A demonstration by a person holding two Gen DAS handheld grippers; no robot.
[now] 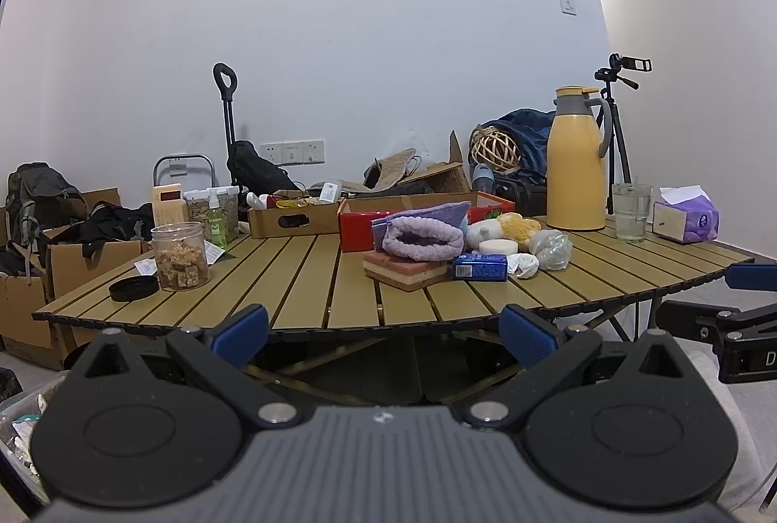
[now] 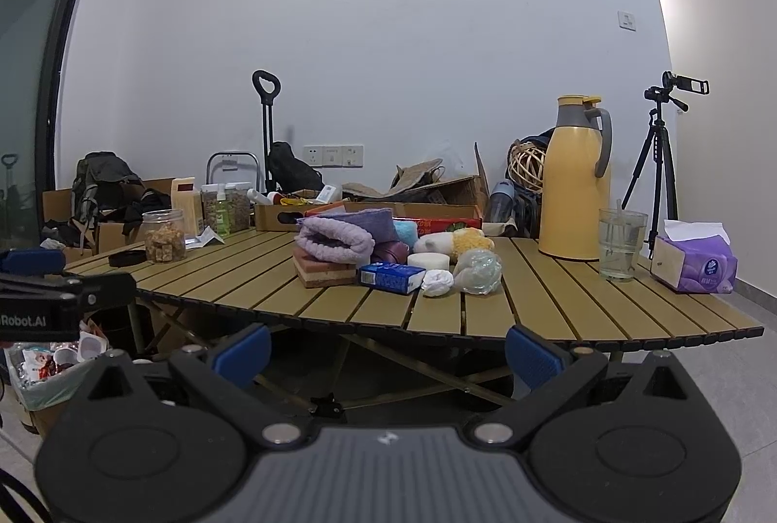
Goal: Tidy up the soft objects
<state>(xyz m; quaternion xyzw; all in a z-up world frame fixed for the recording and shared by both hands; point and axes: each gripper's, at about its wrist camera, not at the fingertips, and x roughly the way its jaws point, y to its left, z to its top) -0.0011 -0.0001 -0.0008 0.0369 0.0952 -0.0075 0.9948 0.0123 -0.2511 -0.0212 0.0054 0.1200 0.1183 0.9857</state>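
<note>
A pile of soft things lies mid-table: a purple towel [image 1: 421,234] [image 2: 335,237] on a layered pink sponge [image 1: 405,273] [image 2: 324,271], a yellow and white plush toy [image 1: 505,227] [image 2: 456,242], a blue tissue pack [image 1: 480,268] [image 2: 391,278], a white crumpled wad [image 1: 524,265] [image 2: 437,282] and a clear mesh puff [image 1: 551,248] [image 2: 478,271]. A red box [image 1: 354,227] [image 2: 437,226] stands behind them. My left gripper [image 1: 383,336] and right gripper [image 2: 388,355] are both open and empty, in front of the table's near edge, below its top.
The slatted wooden table [image 1: 301,280] [image 2: 534,304] also holds a yellow thermos [image 1: 575,163] [image 2: 575,183], a glass of water [image 1: 630,212] [image 2: 620,244], a purple tissue box [image 1: 687,217] [image 2: 694,265], a jar of cubes [image 1: 179,256] [image 2: 164,235] and its black lid [image 1: 133,289]. Boxes and bags sit behind.
</note>
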